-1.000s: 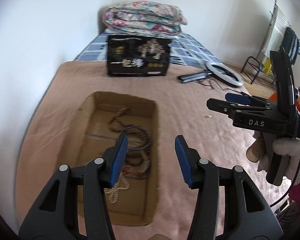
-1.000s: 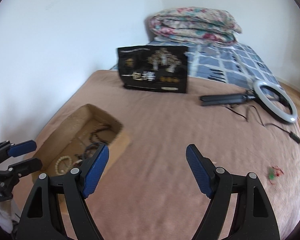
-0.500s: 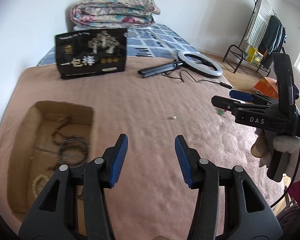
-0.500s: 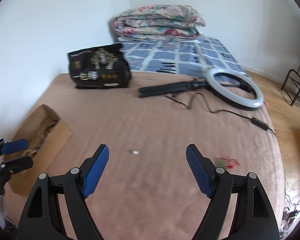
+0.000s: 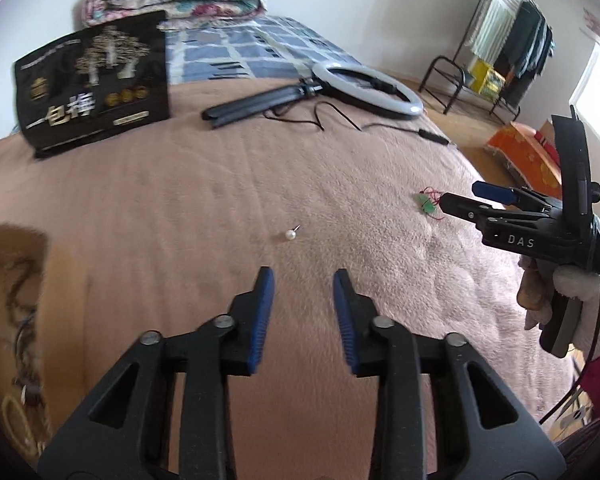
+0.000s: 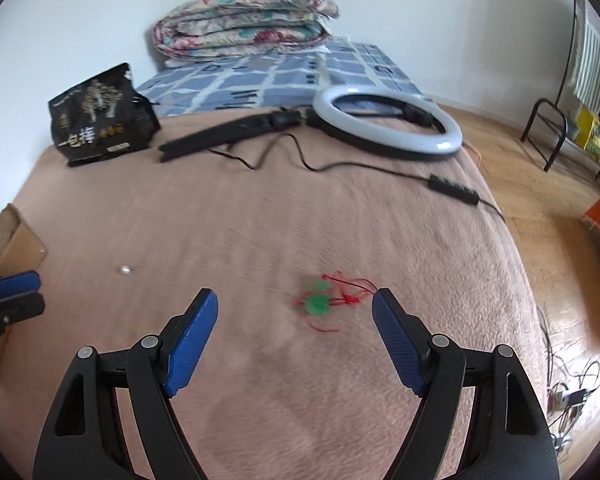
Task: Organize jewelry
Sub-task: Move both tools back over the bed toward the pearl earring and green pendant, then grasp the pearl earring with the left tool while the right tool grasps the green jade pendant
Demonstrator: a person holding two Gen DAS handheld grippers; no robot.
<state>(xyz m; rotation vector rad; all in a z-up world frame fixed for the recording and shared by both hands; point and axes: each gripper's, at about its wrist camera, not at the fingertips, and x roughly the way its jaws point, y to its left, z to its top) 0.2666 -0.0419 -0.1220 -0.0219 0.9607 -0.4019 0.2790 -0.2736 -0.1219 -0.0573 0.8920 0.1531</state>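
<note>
A small white pearl pin (image 5: 291, 235) lies on the pink blanket just ahead of my left gripper (image 5: 302, 278). Its jaws are closing with nothing between them. A green pendant on red cord (image 6: 318, 300) lies on the blanket, low between the fingers of my right gripper (image 6: 295, 296), which stands wide open and holds nothing. In the left wrist view the pendant (image 5: 426, 204) sits just off the right gripper (image 5: 460, 195) tips. The cardboard box (image 5: 4, 280) at the left edge holds several necklaces and bracelets. The pearl (image 6: 125, 269) and left gripper (image 6: 40, 292) show at the left.
A black printed bag (image 5: 96, 84) stands at the back left. A ring light (image 6: 388, 120) on its folded stand and its cable (image 6: 454, 188) lie across the far blanket. A folded quilt (image 6: 244, 20) is behind. The bed edge and wooden floor (image 6: 540, 184) are on the right.
Both grippers have swung right, away from the box, and dropped lower over the blanket. The left jaws have narrowed. The pearl and the pendant now sit close in front of them.
</note>
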